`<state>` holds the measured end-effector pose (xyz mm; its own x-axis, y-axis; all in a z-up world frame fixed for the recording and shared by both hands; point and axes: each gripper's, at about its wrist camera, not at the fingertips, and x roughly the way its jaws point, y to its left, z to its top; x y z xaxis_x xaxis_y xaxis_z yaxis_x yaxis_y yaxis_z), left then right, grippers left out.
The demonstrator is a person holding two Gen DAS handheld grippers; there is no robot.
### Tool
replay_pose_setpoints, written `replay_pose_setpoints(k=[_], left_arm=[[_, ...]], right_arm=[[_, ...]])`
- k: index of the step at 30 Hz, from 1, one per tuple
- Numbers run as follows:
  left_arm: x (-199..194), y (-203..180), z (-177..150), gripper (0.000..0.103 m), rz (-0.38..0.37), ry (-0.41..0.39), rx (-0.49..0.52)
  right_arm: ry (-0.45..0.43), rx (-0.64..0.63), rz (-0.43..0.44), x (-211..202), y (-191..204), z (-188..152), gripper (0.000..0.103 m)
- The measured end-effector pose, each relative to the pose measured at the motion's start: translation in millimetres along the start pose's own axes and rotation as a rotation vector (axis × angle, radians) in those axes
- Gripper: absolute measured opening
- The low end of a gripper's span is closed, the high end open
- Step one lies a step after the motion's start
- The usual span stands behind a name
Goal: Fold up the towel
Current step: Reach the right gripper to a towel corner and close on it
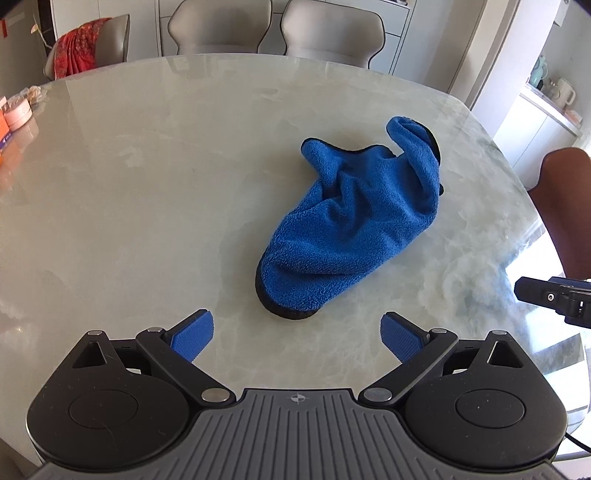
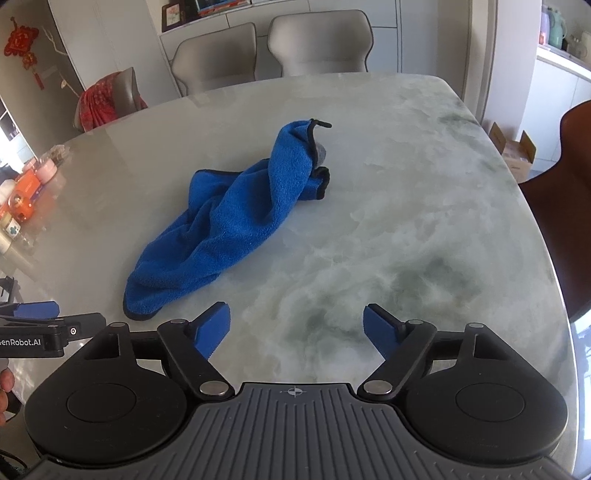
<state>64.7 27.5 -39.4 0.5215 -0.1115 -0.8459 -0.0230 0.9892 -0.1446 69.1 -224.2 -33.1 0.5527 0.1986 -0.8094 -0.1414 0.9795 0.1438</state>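
Nearest your lens in the left wrist view: your left gripper (image 1: 297,338), blue pads (image 1: 194,334) spread wide, nothing between them, held over bare tabletop just short of the towel's near end. Your right gripper (image 2: 296,328) is the same in its own view: jaws wide apart, empty, over open marble to the right of the towel.

Each view catches the other tool. Left view has the right gripper's black tip at the right edge (image 1: 554,297). Right view has the left gripper side-on at the left edge (image 2: 37,325), with part of your hand (image 2: 5,384) below it.

Right view alone shows a black loop (image 2: 319,123) standing up off the towel's far end, and a cardboard box (image 2: 513,147) on the floor by the brown chair (image 2: 569,206). Left view alone shows the towel's rounded near end with its black hem (image 1: 280,312).

Blue towel (image 1: 351,225) lies crumpled in a long bunched heap near the table's middle, not folded. Long axis runs from near-left to far-right; the broader end points at you, the narrower raised end points away toward the chairs.

Surface: glossy pale marble table (image 1: 147,184), grey-green veining heavier on the right side. Two grey chairs (image 1: 332,26) at the far edge, a red cloth (image 1: 79,46) draped over a third, small jars and orange boxes (image 2: 26,188) at the left edge.
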Motion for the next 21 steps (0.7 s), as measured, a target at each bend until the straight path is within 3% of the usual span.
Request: replay_pose_setpoints(k=[3,9,17,21], left_arm=[[6,6,3,0.099,-0.021,0.01,-0.03],[23,18,11,0.099,-0.068,0.048,-0.105],[43,25,19,0.099,-0.064,0.094,-0.164],[51,28,20,0.098,-0.063,0.117,-0.193]], right_arm=[[0.006,-0.022,0.008,9,-4,6,0.06],[0.014,-0.036,0.011,33,-17,19,0.059],[0.016,-0.028,0.018,66,-40,38,0.058],[0.017,-0.023,0.021,82,-52,48,0.049]])
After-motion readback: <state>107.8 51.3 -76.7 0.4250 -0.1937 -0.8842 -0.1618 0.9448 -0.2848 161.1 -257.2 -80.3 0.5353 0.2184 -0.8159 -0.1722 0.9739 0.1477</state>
